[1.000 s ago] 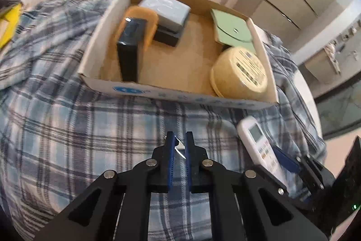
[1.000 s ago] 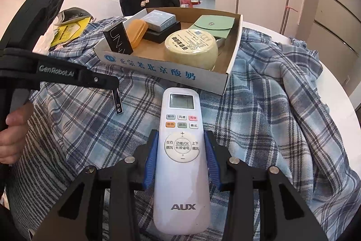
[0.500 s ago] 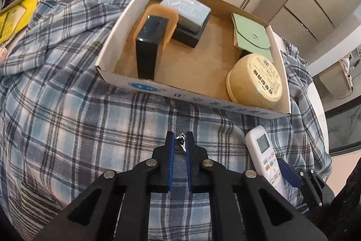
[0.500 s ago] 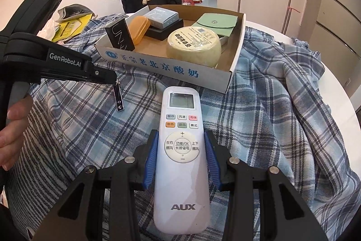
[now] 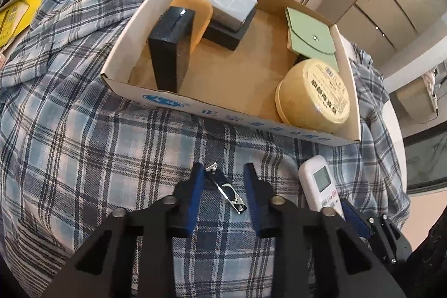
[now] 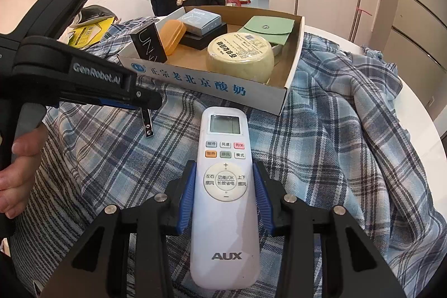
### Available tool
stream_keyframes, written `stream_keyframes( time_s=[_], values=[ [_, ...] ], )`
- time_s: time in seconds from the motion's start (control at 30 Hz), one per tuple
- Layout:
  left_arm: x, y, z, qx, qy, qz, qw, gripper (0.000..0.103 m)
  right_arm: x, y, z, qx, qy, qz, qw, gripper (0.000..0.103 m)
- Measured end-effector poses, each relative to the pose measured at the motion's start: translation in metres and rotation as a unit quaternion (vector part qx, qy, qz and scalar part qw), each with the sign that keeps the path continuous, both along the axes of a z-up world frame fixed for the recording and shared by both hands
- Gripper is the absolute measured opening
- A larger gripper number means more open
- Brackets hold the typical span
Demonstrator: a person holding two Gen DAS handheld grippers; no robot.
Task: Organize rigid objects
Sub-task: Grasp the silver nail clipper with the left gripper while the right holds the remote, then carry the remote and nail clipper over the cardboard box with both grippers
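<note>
My left gripper (image 5: 223,172) is open, above the plaid cloth in front of the cardboard box (image 5: 223,115). A small metal nail clipper (image 5: 227,193) sits loose between its fingers; in the right wrist view the clipper (image 6: 147,122) hangs below the left gripper's tip (image 6: 145,99). My right gripper (image 6: 225,172) is shut on a white AUX remote (image 6: 225,186), held above the cloth before the box (image 6: 212,87). The remote also shows in the left wrist view (image 5: 321,187).
The box holds a black carton (image 5: 170,46), an orange case (image 5: 195,16), a grey box on a black one (image 5: 223,3), a green pouch (image 5: 310,35) and a round yellow tub (image 5: 315,95). Yellow items (image 5: 16,16) lie far left. The table edge (image 6: 413,108) curves at right.
My left gripper has opened; the nail clipper it pinched now lies loose between the fingers. The left view has moved nearer the box. The right gripper still holds the remote.
</note>
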State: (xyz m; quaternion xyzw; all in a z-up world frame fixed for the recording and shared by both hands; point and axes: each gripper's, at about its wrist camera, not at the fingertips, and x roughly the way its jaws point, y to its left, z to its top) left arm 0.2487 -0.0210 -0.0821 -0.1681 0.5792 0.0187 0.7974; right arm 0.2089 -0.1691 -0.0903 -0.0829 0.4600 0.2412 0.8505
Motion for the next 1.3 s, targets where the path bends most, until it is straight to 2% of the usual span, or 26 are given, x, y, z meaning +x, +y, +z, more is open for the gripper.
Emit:
stream_keyframes(
  time_s=[0.07, 0.17, 0.3, 0.47, 0.73, 0.8, 0.97, 1.1, 1.2, 1.3],
  values=[
    [0.002, -0.003, -0.002, 0.005, 0.002, -0.002, 1.0, 0.028, 0.0, 0.0, 0.0, 0.0, 0.0, 0.0, 1.0, 0.039],
    [0.008, -0.012, -0.005, 0.019, 0.008, -0.015, 0.9997, 0.018, 0.0, 0.0, 0.0, 0.001, 0.0, 0.0, 1.0, 0.039],
    [0.013, -0.026, -0.006, 0.049, 0.012, -0.046, 0.9976, 0.013, 0.0, 0.0, 0.0, 0.001, 0.0, 0.0, 1.0, 0.039],
    [0.024, -0.048, -0.008, 0.097, 0.025, -0.089, 0.991, 0.013, -0.001, 0.001, -0.001, 0.0, 0.001, 0.0, 1.0, 0.039],
    [0.032, -0.062, -0.011, 0.119, 0.026, -0.105, 0.987, 0.01, 0.001, 0.001, -0.002, -0.002, 0.004, 0.001, 1.0, 0.04],
    [0.025, -0.061, -0.009, 0.135, 0.02, -0.12, 0.9833, 0.01, 0.0, 0.001, -0.001, 0.0, 0.001, 0.002, 1.0, 0.04],
    [0.012, -0.055, -0.001, 0.122, 0.002, -0.142, 0.9823, 0.01, -0.001, 0.002, 0.001, -0.007, -0.003, 0.003, 1.0, 0.04],
    [-0.003, -0.046, 0.016, 0.116, -0.029, -0.145, 0.9821, 0.01, 0.0, 0.008, -0.003, -0.026, 0.002, 0.005, 1.0, 0.04],
    [-0.018, -0.037, 0.029, 0.094, -0.037, -0.15, 0.9835, 0.01, 0.002, 0.009, -0.007, -0.035, 0.011, 0.006, 0.999, 0.04],
    [-0.032, -0.032, 0.048, 0.102, -0.073, -0.15, 0.9807, 0.01, 0.002, 0.013, -0.008, -0.05, 0.009, 0.008, 0.999, 0.039]
  ],
)
